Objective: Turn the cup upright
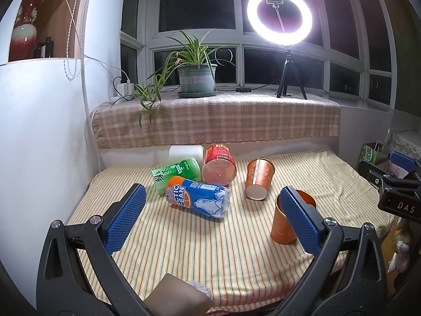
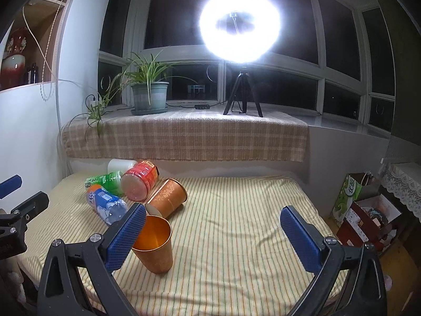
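Note:
An orange metal cup (image 1: 282, 223) (image 2: 155, 247) stands upright on the striped cloth, mouth up. A second orange patterned cup (image 1: 259, 179) (image 2: 167, 197) lies on its side behind it, base toward me in the left wrist view. My left gripper (image 1: 213, 216) is open and empty; its right finger pad (image 1: 300, 218) overlaps the upright cup's rim in the view. My right gripper (image 2: 213, 234) is open and empty; its left finger pad (image 2: 126, 237) sits just left of the upright cup's rim.
A blue Arctic Ocean bottle (image 1: 200, 197) (image 2: 108, 205), a green tea bottle (image 1: 176, 175), a red jar (image 1: 219, 166) (image 2: 139, 181) and a white container (image 1: 186, 152) lie at the back left. A plaid-covered sill (image 1: 215, 121) holds a potted plant (image 1: 197, 79) and ring light (image 1: 280, 17). Boxes and bags (image 2: 368, 205) stand to the right.

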{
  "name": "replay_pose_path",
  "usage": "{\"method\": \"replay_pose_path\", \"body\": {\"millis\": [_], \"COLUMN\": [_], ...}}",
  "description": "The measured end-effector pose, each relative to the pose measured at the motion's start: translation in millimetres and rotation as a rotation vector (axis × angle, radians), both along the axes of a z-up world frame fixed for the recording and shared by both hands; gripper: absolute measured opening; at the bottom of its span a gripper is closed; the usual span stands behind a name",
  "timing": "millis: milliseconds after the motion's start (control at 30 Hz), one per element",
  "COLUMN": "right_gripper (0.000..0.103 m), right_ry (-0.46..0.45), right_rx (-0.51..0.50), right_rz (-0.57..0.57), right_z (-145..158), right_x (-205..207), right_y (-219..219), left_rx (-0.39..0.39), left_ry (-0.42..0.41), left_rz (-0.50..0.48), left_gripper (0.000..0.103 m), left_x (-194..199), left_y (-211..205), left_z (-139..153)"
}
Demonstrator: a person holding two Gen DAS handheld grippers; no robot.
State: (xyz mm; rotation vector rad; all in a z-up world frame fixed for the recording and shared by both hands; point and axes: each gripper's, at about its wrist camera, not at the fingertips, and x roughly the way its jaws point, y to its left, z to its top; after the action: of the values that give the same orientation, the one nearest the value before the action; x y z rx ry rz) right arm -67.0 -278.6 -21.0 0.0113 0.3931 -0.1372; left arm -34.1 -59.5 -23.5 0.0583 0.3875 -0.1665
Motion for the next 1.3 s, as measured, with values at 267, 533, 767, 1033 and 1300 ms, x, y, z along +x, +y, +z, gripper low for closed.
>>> {"method": "replay_pose_path", "body": {"millis": [267,533,767,1033,1300], "right_gripper": [0.103,0.103,0.103,0.103,0.103], "right_ry": [0.001,0.002,0.002,0.012,0.014], "right_rx": [-0.005,-0.004,-0.003,-0.003,-0.003], "right_rz": [-0.001,0.002,0.000,0.012,0.014], "right_z": [0.3,1.0,0.5,-1.5,-2.3], "right_x": [-0.2,0.7,1.2,5.9,7.4], "right_y": [0.4,0.3,0.9,1.2,1.9], "left_rx": [0.001,0.001,0.002,0.003,0.002], "left_ry": [0.001,0.002,0.002,0.002,0.004], "left_rz": [-0.001,0.005,0.005,0.005,0.007], "left_gripper": [0.103,0.103,0.103,0.103,0.103], "left_x": [0.9,1.1,1.9,2.6,3.2], "left_y": [-0.2,1.8,1.6,1.2,1.9], "left_z": [-1.0,-0.6,-1.4,-1.7,-2.6]}}
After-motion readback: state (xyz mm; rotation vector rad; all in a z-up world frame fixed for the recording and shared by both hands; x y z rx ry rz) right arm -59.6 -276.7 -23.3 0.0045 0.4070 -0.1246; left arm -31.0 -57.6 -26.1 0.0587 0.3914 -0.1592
